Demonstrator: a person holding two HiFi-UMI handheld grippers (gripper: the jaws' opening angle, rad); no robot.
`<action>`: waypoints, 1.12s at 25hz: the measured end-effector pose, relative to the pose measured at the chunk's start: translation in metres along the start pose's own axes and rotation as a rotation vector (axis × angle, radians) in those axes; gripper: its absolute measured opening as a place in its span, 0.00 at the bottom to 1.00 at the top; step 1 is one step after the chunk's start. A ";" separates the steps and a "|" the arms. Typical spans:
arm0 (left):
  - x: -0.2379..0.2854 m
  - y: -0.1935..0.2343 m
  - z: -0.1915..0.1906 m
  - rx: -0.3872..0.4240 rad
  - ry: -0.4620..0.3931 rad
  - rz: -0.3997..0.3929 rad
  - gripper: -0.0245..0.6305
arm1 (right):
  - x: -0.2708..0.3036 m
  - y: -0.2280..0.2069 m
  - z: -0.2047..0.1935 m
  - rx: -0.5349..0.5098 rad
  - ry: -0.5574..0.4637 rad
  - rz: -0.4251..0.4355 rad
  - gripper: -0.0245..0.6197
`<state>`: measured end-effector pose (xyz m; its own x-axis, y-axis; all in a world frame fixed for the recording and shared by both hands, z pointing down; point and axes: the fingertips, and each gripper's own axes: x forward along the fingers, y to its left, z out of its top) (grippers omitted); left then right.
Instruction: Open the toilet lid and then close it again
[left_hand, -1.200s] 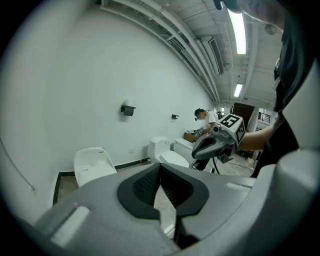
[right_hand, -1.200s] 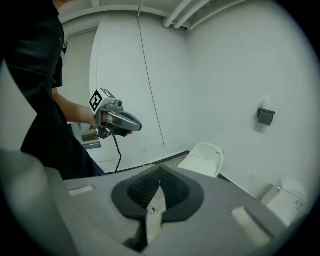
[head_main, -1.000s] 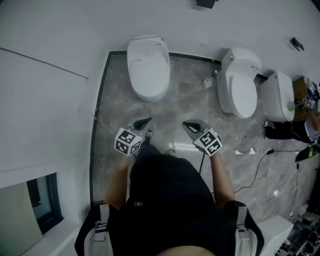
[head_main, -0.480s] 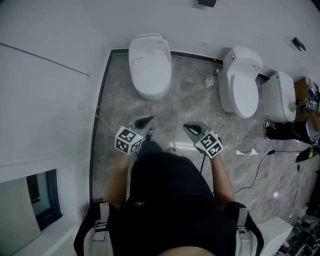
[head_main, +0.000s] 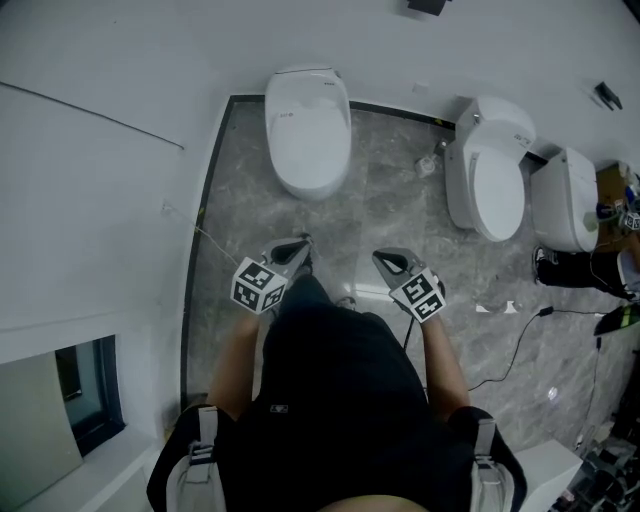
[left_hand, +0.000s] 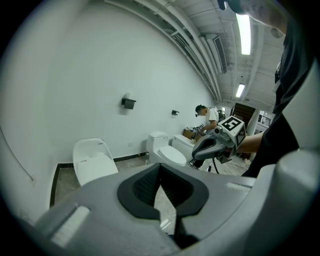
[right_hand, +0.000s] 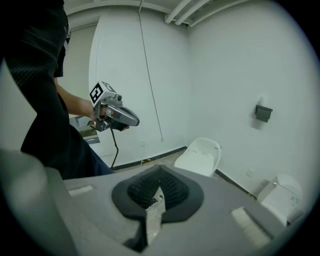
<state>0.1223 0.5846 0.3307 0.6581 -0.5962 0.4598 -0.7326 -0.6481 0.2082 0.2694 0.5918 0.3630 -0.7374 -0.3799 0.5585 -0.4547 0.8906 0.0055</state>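
Note:
A white toilet (head_main: 308, 130) with its lid down stands against the far wall on grey marble floor. It also shows in the left gripper view (left_hand: 92, 162) and in the right gripper view (right_hand: 200, 155). My left gripper (head_main: 296, 246) is held out in front of me, well short of the toilet, pointing toward it with jaws shut and empty (left_hand: 160, 166). Level with it on the right, my right gripper (head_main: 384, 258) is also shut on nothing (right_hand: 160, 168). Neither touches anything.
Two more white toilets (head_main: 490, 180) (head_main: 565, 200) stand to the right. A person (head_main: 595, 265) is busy at the far right. A black cable (head_main: 510, 345) runs across the floor. A white wall (head_main: 100, 180) borders the floor on the left.
The head view has drifted a little, so the toilets sit slightly further right in the picture. Both grippers stay shut and hold their place.

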 end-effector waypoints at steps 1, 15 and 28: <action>0.003 0.005 0.002 0.001 0.002 -0.002 0.05 | 0.002 -0.007 0.001 -0.007 -0.002 -0.023 0.04; 0.056 0.134 0.055 0.017 0.030 -0.040 0.05 | 0.079 -0.103 0.055 0.102 -0.038 -0.112 0.04; 0.085 0.275 0.076 -0.038 0.039 -0.049 0.05 | 0.188 -0.181 0.108 0.170 0.013 -0.109 0.04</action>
<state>-0.0098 0.3196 0.3616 0.6867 -0.5445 0.4816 -0.7060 -0.6574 0.2635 0.1584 0.3323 0.3773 -0.6733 -0.4676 0.5727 -0.6102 0.7888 -0.0734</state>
